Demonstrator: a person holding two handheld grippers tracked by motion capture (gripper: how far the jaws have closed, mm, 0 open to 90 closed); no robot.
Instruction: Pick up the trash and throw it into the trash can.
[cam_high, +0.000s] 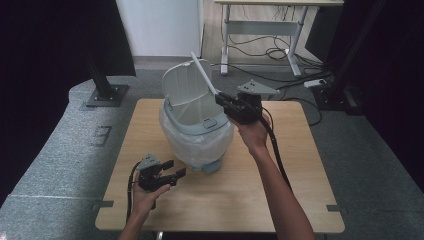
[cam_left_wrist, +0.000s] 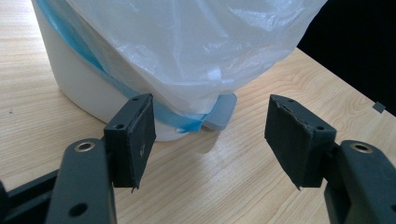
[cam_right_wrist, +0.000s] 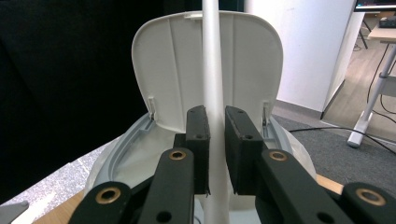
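Your right gripper (cam_high: 223, 101) pinches a thin white rod (cam_high: 204, 73) between its pads (cam_right_wrist: 198, 144), held above the right rim of the pedal bin (cam_high: 197, 120), which stands at the middle of the wooden table (cam_high: 300, 165). The rod slants up and to the far left from the jaws, crossing in front of the bin's raised lid (cam_high: 184, 82). A clear plastic liner (cam_left_wrist: 196, 51) drapes over the bin's body. Your left gripper (cam_high: 172, 170) hovers near the table's near left, jaws spread wide and holding nothing. The bin's grey pedal (cam_left_wrist: 222, 112) lies just beyond them, close to the left pad (cam_left_wrist: 140, 135).
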